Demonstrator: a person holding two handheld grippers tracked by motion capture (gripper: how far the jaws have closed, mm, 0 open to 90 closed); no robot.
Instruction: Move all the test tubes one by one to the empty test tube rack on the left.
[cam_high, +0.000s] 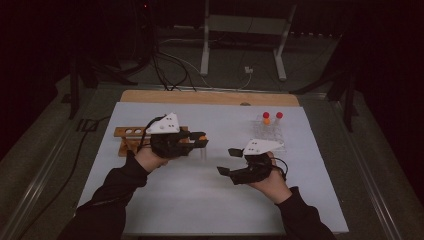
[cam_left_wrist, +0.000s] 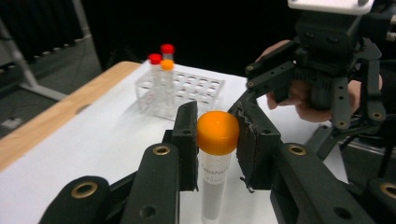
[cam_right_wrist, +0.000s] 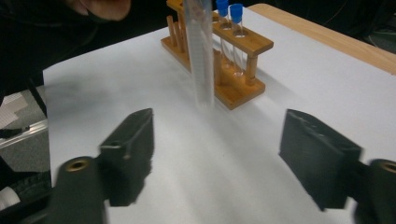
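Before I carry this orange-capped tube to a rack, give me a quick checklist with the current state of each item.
1. Left tongs shut on the orange-capped tube, pads on the cap: ok.
2. Tube hangs upright: ok.
3. Right tongs open and off the tube: ok.
4. Tube bottom lifted off the table: cannot tell.
5. Free holes in the clear rack: ok.
6. Wooden rack has a free hole: ok.
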